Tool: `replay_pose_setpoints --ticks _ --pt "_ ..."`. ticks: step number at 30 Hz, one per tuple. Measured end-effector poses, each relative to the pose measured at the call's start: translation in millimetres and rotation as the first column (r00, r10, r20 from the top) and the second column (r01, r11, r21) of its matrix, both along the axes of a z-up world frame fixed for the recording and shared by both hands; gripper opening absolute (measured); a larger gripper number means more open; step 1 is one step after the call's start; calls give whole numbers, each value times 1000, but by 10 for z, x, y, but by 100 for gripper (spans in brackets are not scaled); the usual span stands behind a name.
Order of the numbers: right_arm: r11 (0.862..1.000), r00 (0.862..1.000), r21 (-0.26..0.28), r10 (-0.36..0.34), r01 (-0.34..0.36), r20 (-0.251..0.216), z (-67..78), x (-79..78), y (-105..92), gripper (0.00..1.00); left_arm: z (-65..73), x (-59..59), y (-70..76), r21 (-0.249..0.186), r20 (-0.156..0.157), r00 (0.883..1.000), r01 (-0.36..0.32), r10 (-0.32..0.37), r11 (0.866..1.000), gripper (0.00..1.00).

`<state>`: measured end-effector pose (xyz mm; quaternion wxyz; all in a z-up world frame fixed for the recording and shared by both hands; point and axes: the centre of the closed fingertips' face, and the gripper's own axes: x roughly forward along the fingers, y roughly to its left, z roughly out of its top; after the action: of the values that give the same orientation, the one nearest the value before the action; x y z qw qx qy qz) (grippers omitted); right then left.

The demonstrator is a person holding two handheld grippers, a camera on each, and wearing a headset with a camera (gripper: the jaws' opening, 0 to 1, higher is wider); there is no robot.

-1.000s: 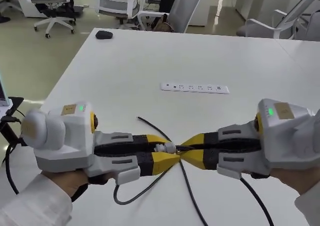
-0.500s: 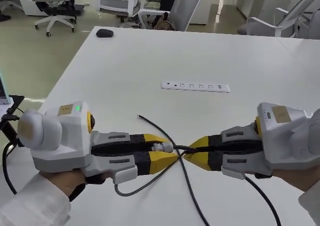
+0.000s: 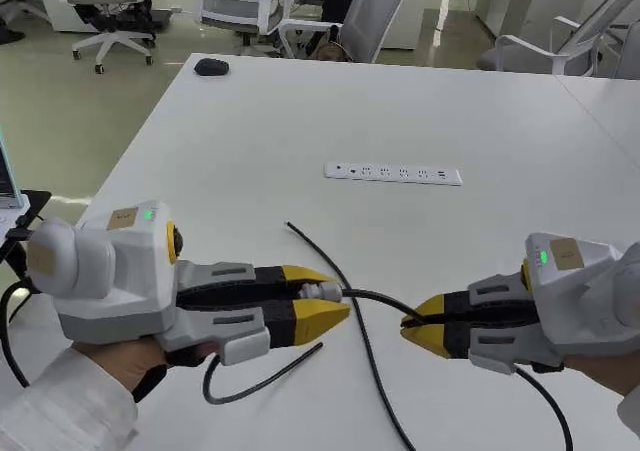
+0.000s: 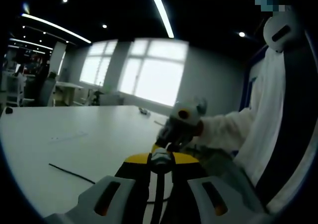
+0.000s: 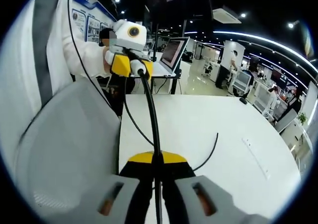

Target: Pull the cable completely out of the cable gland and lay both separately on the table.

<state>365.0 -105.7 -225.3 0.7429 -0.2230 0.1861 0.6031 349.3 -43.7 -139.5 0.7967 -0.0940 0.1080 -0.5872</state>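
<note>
Cable gland (image 3: 320, 292): small white fitting, clamped between the yellow jaws of the left gripper (image 3: 340, 293), held above the bench (image 3: 300, 121) at the near left.
Cable (image 3: 380, 298): black, still threaded in the gland; it comes out of the gland's right end and spans the gap to the right gripper (image 3: 410, 322).
Left jaws: closed on the gland, pointing right.
Right jaws: pinched shut on the cable, pointing left toward the gland, with a stretch of bare cable between the two grippers.
Right gripper view: the cable runs straight up from between the jaws to the left gripper at the far end.
Loose strand (image 3: 318, 252): a black length lies on the bench under the grippers, running from the far left to the near right; I cannot tell whether it is the same cable.
Hands: one hand (image 3: 125, 356) in a white sleeve holds the left gripper.
Power strip (image 3: 392, 174): white, flat on the bench, beyond the grippers.
Computer mouse (image 3: 211, 67): dark, at the far left corner of the bench.
Office chairs (image 3: 235, 6): beyond the bench's far edge.
</note>
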Motion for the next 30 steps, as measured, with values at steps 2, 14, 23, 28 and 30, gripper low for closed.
replay_pose_setpoints --ticks 2,14,23,28,30 --pt "1000 1000 -6 -14 14 -9 -50 13 -48 2 12 7 12 -7 -3 1000 -5 5 1000 16" --pt "999 998 -31 -46 45 -36 -211 12 -157 2 30 -5 -8 -25 -26 1000 -2 1 1000 16" --pt "998 995 -13 -70 69 -66 -180 3 -156 6 31 -1 -2 -15 -25 1000 2 -3 1000 16" --pt "995 996 53 -78 81 -48 46 15 -100 14 -20 -29 -47 16 -24 1000 19 -19 1000 16" --pt "995 998 75 -62 65 -31 169 -6 -45 15 -33 -34 -75 18 -25 999 25 -24 1000 16"
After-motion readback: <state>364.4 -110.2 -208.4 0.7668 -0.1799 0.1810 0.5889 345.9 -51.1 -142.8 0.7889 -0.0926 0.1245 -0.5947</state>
